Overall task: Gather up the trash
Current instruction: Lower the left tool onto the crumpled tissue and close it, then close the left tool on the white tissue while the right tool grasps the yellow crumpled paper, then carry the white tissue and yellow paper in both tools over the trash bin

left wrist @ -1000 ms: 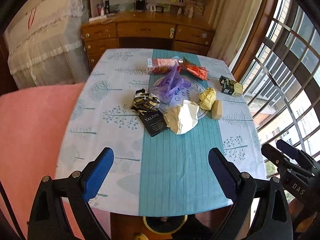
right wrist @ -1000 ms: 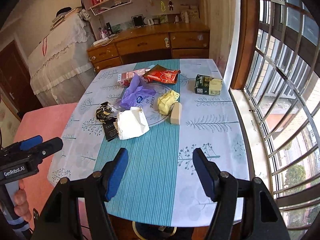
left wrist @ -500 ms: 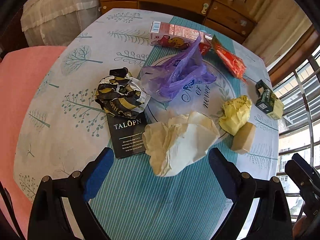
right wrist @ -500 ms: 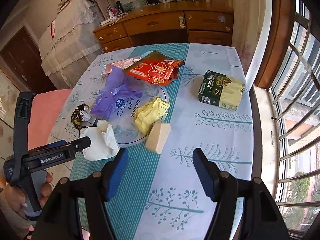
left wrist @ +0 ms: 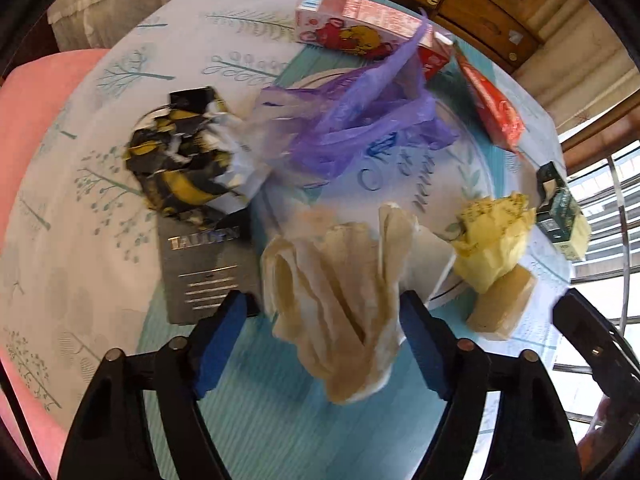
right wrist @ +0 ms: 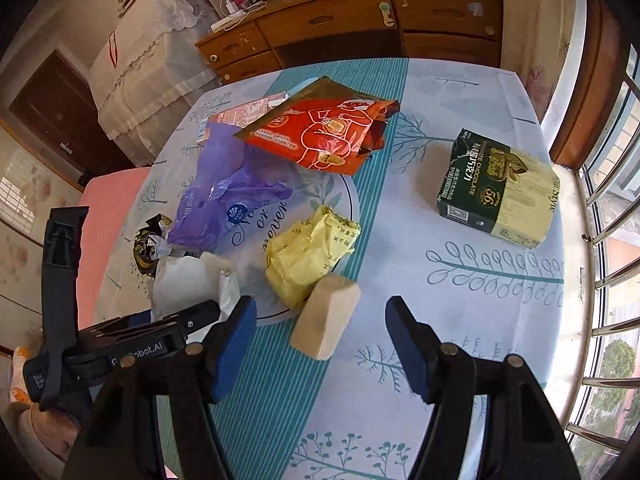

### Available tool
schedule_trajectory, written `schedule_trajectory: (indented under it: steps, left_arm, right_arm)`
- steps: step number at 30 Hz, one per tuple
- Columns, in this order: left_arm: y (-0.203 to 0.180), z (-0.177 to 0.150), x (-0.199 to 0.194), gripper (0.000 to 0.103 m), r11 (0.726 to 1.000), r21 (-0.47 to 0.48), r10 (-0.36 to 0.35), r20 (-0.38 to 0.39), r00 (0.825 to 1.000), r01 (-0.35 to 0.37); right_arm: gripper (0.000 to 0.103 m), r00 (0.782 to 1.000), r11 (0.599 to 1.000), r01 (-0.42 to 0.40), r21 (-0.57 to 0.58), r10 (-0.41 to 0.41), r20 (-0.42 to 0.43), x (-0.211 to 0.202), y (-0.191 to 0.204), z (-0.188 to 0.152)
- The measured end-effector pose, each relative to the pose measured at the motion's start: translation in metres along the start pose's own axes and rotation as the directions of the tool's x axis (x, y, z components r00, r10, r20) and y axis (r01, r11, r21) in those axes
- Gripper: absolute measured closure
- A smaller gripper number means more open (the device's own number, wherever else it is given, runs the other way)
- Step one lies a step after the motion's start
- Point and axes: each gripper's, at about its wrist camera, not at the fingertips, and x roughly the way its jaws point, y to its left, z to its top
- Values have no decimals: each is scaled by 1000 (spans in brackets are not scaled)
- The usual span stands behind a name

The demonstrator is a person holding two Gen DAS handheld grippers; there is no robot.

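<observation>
From the left wrist camera we see our left gripper [left wrist: 322,322] pointing steeply down at the table [left wrist: 256,420], its jaws closing around a crumpled cream paper [left wrist: 340,280] that sits between the blue pads; whether the pads press it yet, we cannot tell. Just left of the paper lies a black card [left wrist: 204,268], partly under a crumpled black and yellow wrapper [left wrist: 180,164]. Beyond, a purple bag [left wrist: 360,120] sprawls over a round plate [left wrist: 476,168], with a pink carton [left wrist: 352,24] and a red packet [left wrist: 492,104] behind. To the right sit a yellow wad [left wrist: 492,240] and a tan block [left wrist: 500,304], touching.

From the right wrist camera our right gripper [right wrist: 320,336] has its fingers spread, with the tan block [right wrist: 326,316] lying between them, untouched. The yellow wad [right wrist: 308,252] crowds it from behind. A green chocolate box [right wrist: 496,188] stands well apart to the right.
</observation>
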Motion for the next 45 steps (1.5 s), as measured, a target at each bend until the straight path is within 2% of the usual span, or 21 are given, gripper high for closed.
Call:
schedule_trajectory:
  steps: [5,8,9,10,15,19,20,22,26,34,45]
  left_arm:
    - [-25,9,8,47,999,41,-21,-17,1000,22]
    - [-39,13,11,51,997,70,-13,-7,1000,13]
    - [-42,14,11,57,997,81,-12,-1,1000,12]
    - [-45,16,12,58,996,90,-17,3,1000,17]
    - [-53,18,5,71,992,126,25,35,999,-29]
    - [-35,16,-14,72,996,82,13,52,999,-17]
    - [-31,16,-18,72,997,71,11,58,998,-15]
    - [-20,13,-28,72,999,53,7,73,997,-11]
    - [-1,7,-48,72,1000,25,3,98,995,-5]
    - [26,-13,-90,72,999,1,-39,150,988,40]
    - [47,-57,-148,72,993,110,-64,207,976,42]
  right_arm:
    - [36,1000,999,-1,35,2,-21,17,-7,13]
    - [36,999,998,-4,58,7,-37,28,-10,20]
    - [36,999,998,-11,65,14,-42,32,-10,23]
    - [36,999,997,-15,71,18,-46,35,-10,25]
    - [36,997,996,-24,88,30,-74,51,-5,31]
    - [36,996,997,-9,73,15,-87,63,1,32]
    - [40,996,998,-9,65,14,-83,65,3,32]
    - [59,998,999,-15,40,17,-63,67,8,32]
    - [69,1000,1000,-9,-22,8,-16,61,21,33]
    - [69,997,998,-46,-50,49,59,21,48,19]
    - [69,994,994,-65,-86,72,80,-41,94,-39]
